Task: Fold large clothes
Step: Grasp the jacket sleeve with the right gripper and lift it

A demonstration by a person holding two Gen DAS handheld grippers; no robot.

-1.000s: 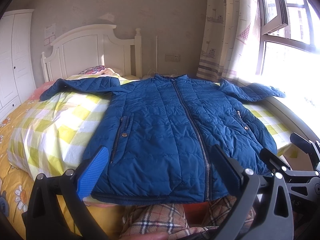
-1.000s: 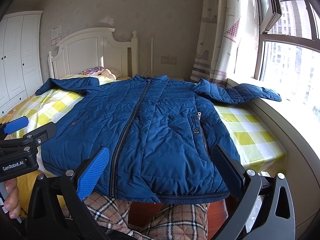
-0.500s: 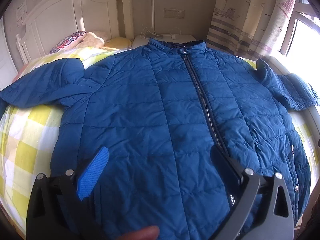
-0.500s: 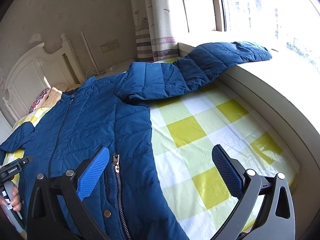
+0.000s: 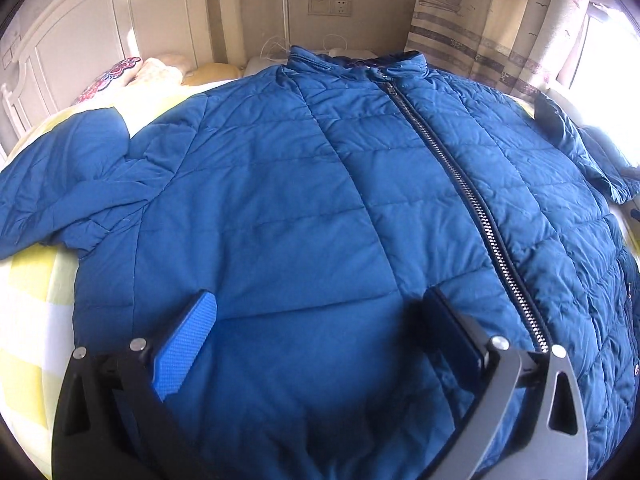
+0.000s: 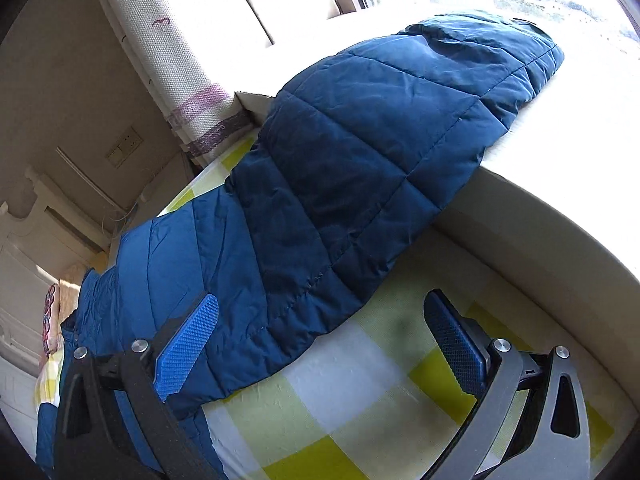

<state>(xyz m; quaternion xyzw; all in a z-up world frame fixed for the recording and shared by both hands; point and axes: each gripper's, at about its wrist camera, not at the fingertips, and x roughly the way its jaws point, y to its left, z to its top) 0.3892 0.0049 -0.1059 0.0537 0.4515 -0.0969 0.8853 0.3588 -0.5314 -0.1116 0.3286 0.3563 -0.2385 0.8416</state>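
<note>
Blue jacket is spread front-up on the bed, zipper closed; hem is cut off below frame. Left claw is held wide over the chest panel. Right claw is held wide near the right sleeve, which is draped onto the sill; cuff is washed out by glare.

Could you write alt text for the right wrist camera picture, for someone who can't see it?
A blue quilted jacket sleeve stretches from a yellow-and-white checked bedsheet up onto a sunlit windowsill. The open right gripper hovers near the sleeve's lower edge, holding nothing. A patterned curtain hangs behind.
</note>
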